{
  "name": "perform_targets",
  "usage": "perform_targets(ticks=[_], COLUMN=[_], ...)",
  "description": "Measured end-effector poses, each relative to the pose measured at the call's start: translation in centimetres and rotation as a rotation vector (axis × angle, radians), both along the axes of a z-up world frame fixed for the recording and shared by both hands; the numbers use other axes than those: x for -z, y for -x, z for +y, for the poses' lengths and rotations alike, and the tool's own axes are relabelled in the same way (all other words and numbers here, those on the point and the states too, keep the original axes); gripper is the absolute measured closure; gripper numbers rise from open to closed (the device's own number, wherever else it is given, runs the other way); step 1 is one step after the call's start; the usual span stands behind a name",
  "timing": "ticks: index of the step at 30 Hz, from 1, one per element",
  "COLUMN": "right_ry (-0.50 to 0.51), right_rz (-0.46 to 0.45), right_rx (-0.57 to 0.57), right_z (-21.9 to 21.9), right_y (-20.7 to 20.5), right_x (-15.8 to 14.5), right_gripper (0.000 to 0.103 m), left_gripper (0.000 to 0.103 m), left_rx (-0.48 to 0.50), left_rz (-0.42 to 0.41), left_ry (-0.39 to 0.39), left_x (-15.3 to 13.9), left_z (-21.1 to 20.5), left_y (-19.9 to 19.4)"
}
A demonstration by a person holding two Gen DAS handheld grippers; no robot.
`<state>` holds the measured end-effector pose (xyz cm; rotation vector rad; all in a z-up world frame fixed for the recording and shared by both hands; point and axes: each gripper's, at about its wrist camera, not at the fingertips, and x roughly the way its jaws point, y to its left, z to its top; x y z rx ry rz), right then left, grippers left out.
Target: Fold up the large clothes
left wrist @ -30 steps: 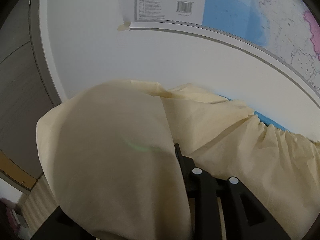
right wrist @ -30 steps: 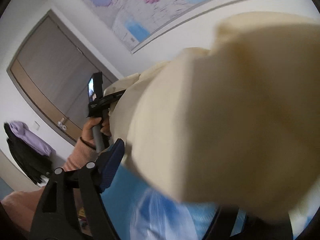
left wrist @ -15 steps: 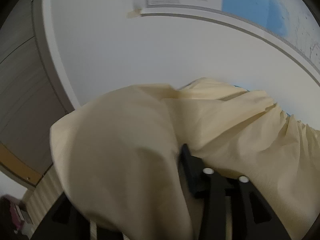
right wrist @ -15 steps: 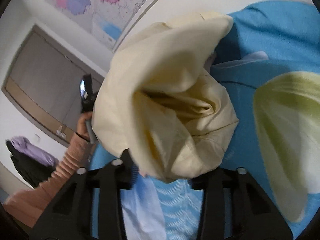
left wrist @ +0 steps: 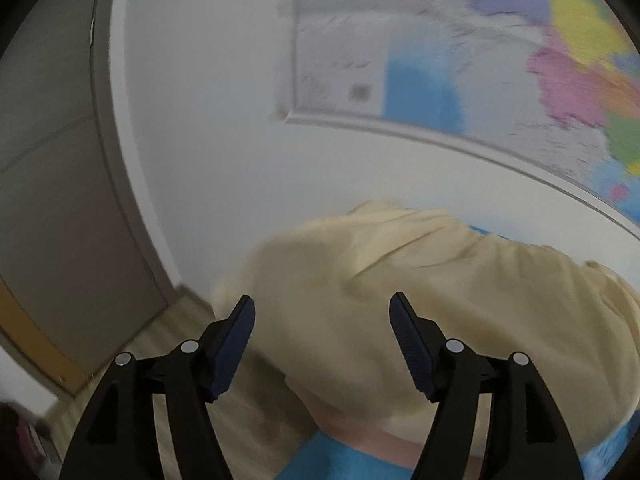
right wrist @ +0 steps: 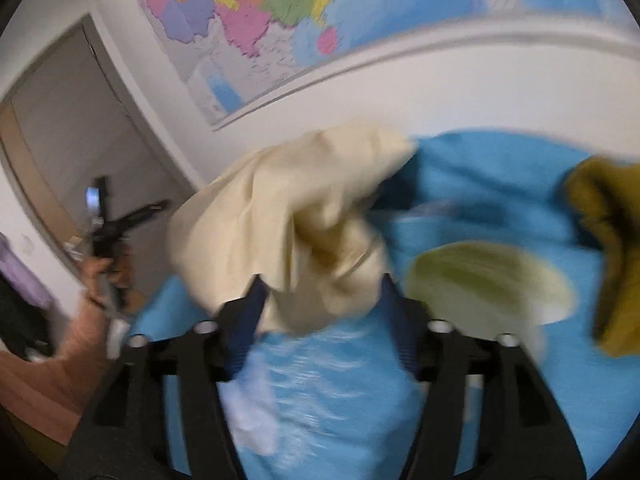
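Left claw: the left claw (left wrist: 322, 316) stands wide apart after just opening; its blue pads (left wrist: 236, 344) press on nothing, and the cloth lies beyond and below them.
Right claw: the right claw (right wrist: 320, 304) has its jaws spread, having just opened again; a bunched fold of the cloth sits between the blue pads (right wrist: 246, 320), but blur keeps me from telling whether they touch it.
Cream garment: the cream garment (right wrist: 292, 216) lies heaped on the blue sheet (right wrist: 480, 184), crumpled into a loose mound near the wall side; in the left wrist view the same garment (left wrist: 440, 288) spreads ahead of the fingers.
Blue sheet: it covers the surface below, with a pale green patch (right wrist: 488, 280) printed or lying to the right of the mound.
Olive cloth: an olive cloth (right wrist: 612, 240) sits at the far right, apart from the cream one.
Wall: a coloured map (right wrist: 256, 8) hangs above.
Person: a hand (right wrist: 102, 276) holds the other gripper at far left.
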<state>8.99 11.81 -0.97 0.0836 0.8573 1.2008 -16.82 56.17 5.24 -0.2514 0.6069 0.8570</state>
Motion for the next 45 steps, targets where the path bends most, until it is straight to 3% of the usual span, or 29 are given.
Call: perform_targets(ticks=[3,4,6,7,8,11,12,13,15,16,17,21,25,29,31,35,40,45], right_ry=[-0.032,-0.032,-0.057,-0.069,-0.079,-0.246,-0.258,-0.208,-0.052,-0.022,-0.016,-0.068,-0.011,0.03,0.091,0.113,0.067,0.004], right_rz=[0.028,0.034,0.09,0.132,0.173,0.361,0.422,0.46,0.416,0.393,0.37,0.157,-0.059,-0.053,0.035,0.192,0.085,-0.095], right_rx=[-0.047,-0.06,-0.142,-0.183,-0.193,-0.183,-0.157,-0.134,-0.116,-0.1,-0.076,-0.006,-0.056,-0.061,-0.057,-0.035,-0.023,-0.092], right_z=[0.6,1.1,3.0,3.4,3.2,0.7,0.0,-0.1,0.6,0.7,0.6,0.5,5.6,10.5,12.7,13.7,12.4,12.7], right_y=[-0.4,-0.5,-0.8,-0.9,-1.0,-3.3,-4.1,-4.6,-4.2,-4.1,-4.2,-3.7,-2.4,-3.3,-4.7,-6.5,-4.8,-0.2], right_x=[0.1,0.2,0.8,1.1,1.3,2.2,3.1,4.1,4.9,4.7,4.0,-0.8,-4.2,-3.0,-0.4,2.5,-0.1,-4.0], right_gripper=[0.028,0.033,0.053,0.08,0.096,0.1,0.1,0.1,0.098,0.082,0.077,0.066,0.048,0.049,0.051,0.049,0.049,0.049], left_gripper=[0.028,0.028,0.028,0.028,0.03,0.03,0.03,0.03,0.029,0.029,0.029,0.03,0.026,0.022,0.022,0.018,0.019,0.016], left_rx=[0.133,0.159,0.204,0.226,0.239,0.218,0.199,0.191,0.173,0.164,0.158,0.161,0.224,0.27,0.264,0.237,0.243,0.263], left_rz=[-0.026,-0.014,0.016,0.027,0.041,0.091,0.109,0.114,0.119,0.122,0.123,0.102,0.043,0.044,0.073,0.087,0.065,0.038], left_ry=[0.02,0.014,0.016,0.031,0.044,0.06,0.072,0.079,0.076,0.077,0.074,0.071,0.049,0.057,0.064,0.092,0.067,0.029], left_x=[0.2,0.6,1.4,1.9,2.4,4.1,4.8,5.1,5.1,5.0,5.0,4.1,2.7,2.9,3.6,4.8,4.1,3.8], left_z=[-2.4,-3.2,-4.9,-5.3,-5.6,-5.6,-4.9,-4.4,-4.4,-4.3,-4.4,-5.2,-7.1,-8.4,-8.3,-7.2,-8.4,-10.5], left_y=[-1.5,-2.3,-3.7,-4.6,-5.6,-7.1,-7.8,-8.2,-7.9,-7.9,-7.9,-7.0,-6.8,-8.1,-8.8,-9.3,-8.4,-7.9])
